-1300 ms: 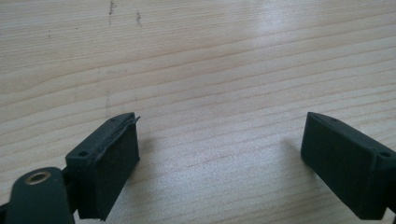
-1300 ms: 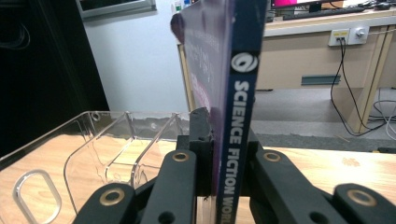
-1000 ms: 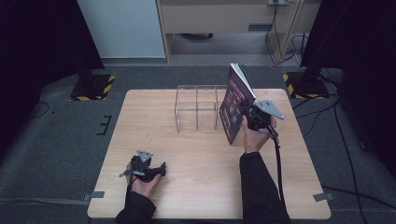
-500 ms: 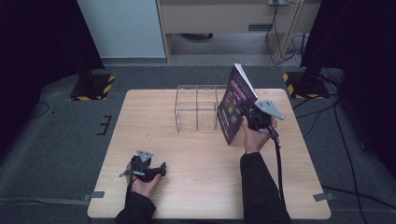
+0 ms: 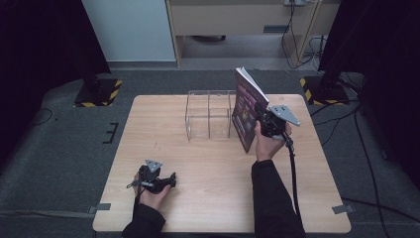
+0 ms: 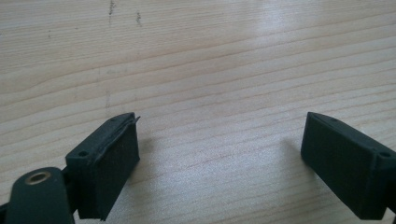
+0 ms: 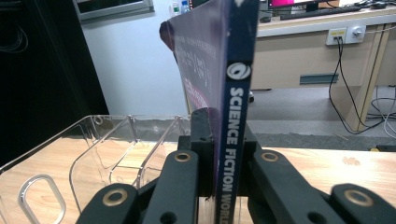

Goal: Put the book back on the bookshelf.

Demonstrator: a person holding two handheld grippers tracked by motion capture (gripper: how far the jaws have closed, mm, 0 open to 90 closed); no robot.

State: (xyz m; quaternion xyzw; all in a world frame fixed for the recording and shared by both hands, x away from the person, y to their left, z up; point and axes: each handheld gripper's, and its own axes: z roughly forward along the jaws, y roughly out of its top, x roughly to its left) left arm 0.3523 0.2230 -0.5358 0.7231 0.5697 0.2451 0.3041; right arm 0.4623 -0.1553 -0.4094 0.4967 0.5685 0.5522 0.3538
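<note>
A dark purple book [image 5: 246, 111] stands upright on its lower edge at the right of the wooden table [image 5: 208, 168], just right of a clear plastic rack [image 5: 210, 115]. My right gripper [image 5: 260, 119] is shut on the book at its spine, and its jaws have just been closing on it. In the right gripper view the spine [image 7: 236, 154] reads "SCIENCE FICTION WORLD" and sits clamped in my right gripper [image 7: 226, 130], with the clear rack [image 7: 116, 140] to its left. My left gripper [image 5: 171, 179] rests at the table's front left. It is open [image 6: 219, 154], with bare wood between the jaws.
The rack has upright dividers and open slots. Yellow-and-black stand bases [image 5: 96, 93] sit on the floor beyond the table's far corners. A cable [image 5: 293, 173] trails from the right gripper across the table's right side.
The book's top leans a touch more to the left in the right gripper. Both hands have kept their places.
</note>
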